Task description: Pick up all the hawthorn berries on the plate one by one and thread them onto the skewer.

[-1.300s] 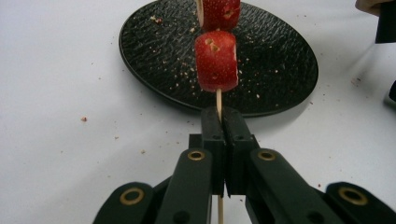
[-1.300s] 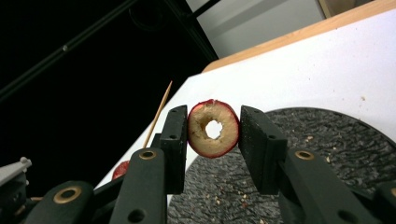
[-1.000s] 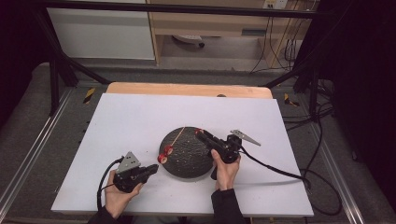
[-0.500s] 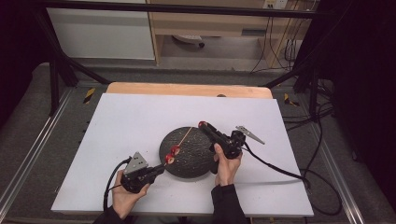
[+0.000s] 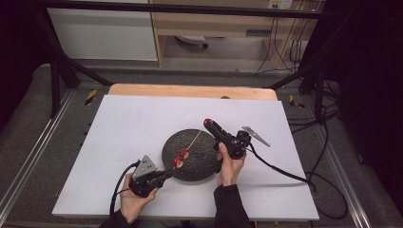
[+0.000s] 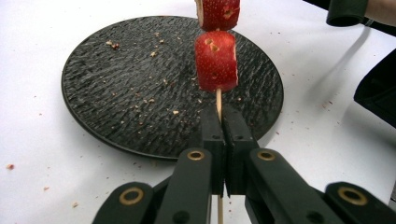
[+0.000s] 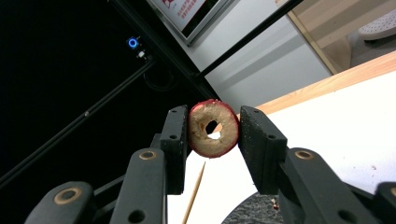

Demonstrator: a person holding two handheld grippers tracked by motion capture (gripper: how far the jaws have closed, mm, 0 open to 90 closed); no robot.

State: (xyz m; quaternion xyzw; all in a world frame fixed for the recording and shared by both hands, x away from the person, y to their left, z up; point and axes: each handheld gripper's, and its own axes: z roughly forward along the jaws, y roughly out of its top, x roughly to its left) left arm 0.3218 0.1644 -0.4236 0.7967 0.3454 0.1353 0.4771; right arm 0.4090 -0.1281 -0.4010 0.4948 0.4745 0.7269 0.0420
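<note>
My left gripper (image 6: pixel 223 122) is shut on the lower end of a thin wooden skewer (image 6: pixel 218 99). Two red fruit pieces (image 6: pixel 215 60) are threaded on it, over the near edge of a round black plate (image 6: pixel 140 93). In the high view the left gripper (image 5: pixel 166 172) sits at the plate's (image 5: pixel 199 164) front left, and the skewer (image 5: pixel 194 141) slants up to the right. My right gripper (image 7: pixel 213 126) is shut on a cored red fruit slice (image 7: pixel 224 140), hole facing the camera. In the high view the right gripper (image 5: pixel 209 124) is raised over the plate's far right rim, beyond the skewer tip.
Crumbs lie scattered on the plate and on the white tabletop (image 5: pixel 133 128). A wooden strip (image 5: pixel 190 91) edges the far side of the table. Black frame bars (image 5: pixel 66 71) stand at the back corners, and cables (image 5: pixel 285 173) trail off to the right.
My left gripper has moved right toward the plate, carrying the skewer and its fruit. The right gripper's tip has shifted a little toward the far side, still shut on the slice.
</note>
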